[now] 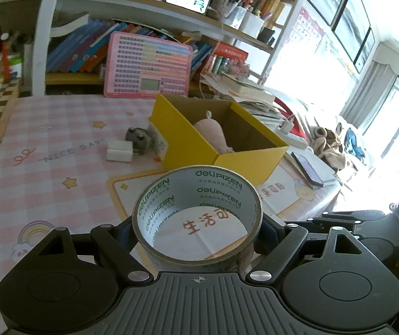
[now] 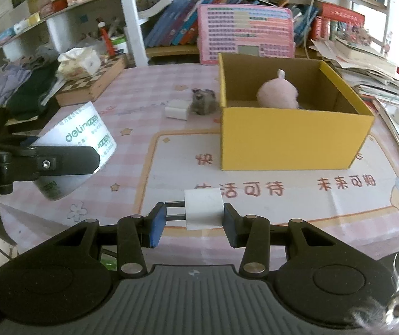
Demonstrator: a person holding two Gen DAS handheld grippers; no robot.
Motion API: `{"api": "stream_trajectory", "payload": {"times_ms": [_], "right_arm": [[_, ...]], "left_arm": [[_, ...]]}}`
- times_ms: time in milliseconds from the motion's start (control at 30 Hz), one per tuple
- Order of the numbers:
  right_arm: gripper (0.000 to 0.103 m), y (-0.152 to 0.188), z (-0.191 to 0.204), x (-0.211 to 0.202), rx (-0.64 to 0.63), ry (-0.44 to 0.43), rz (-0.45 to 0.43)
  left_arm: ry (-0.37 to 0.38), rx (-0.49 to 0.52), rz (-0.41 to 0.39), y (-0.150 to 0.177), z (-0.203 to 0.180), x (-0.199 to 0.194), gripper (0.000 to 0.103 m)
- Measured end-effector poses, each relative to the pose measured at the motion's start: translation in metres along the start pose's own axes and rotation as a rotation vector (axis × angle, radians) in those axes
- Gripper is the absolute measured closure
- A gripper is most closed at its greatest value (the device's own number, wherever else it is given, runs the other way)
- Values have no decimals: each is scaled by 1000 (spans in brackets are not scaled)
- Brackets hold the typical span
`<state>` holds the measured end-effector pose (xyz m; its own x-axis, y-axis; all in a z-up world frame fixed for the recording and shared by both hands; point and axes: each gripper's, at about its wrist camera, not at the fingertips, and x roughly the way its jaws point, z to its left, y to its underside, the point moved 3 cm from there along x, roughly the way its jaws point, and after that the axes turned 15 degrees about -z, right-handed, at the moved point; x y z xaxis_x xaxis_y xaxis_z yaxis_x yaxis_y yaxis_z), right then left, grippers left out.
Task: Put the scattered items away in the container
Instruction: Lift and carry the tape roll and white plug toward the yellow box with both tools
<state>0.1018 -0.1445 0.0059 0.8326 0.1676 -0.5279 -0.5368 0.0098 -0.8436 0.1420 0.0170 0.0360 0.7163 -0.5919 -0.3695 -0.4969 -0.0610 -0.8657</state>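
The left tool (image 1: pixel 198 231) is closed on a tape roll (image 1: pixel 196 217), pads pressed to its outer wall on both sides, the roll's open core facing up and the counter's printed mat visible through it. In the right wrist view this same roll (image 2: pixel 85 134) hangs off to the left of the right tool, lifted above the counter (image 2: pixel 132 106), with the left tool's black finger (image 2: pixel 60 163) across its side.

Ahead of the left tool and slightly left lie a white block (image 1: pixel 119 151) and a small grey toy (image 1: pixel 139 139), touching each other on the pink checked cloth. Just right of them, straight ahead of the roll, stands the yellow box (image 1: pixel 188 145), open at the top, with a pink plush (image 1: pixel 213 135) inside against its floor.

The right tool (image 2: pixel 191 220) is closed part-way on a white charger (image 2: pixel 203 209): its right pad touches the white body, its left pad (image 2: pixel 154 224) meets the plug's prongs, which point left. The charger sits low over the mat, near the red characters; whether it rests on the counter I cannot tell. Beyond the right tool, a little right of centre, is the box (image 2: pixel 291 136), the plush (image 2: pixel 277 93) showing above its front wall. The block (image 2: pixel 176 113) and toy (image 2: pixel 202 102) lie just left of the box.
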Motion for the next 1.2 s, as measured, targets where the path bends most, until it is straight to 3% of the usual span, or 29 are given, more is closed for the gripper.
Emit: {"api": "stream_trajectory", "payload": {"times_ms": [800,1200], "right_arm": [[62,8,-64,-17,93,102,5],[62,-3,-97,-16,105,118,-13]], "left_arm": [[107,64,68,-1,-49,53,18],[138,108,30,-17,-74,74,18]]}}
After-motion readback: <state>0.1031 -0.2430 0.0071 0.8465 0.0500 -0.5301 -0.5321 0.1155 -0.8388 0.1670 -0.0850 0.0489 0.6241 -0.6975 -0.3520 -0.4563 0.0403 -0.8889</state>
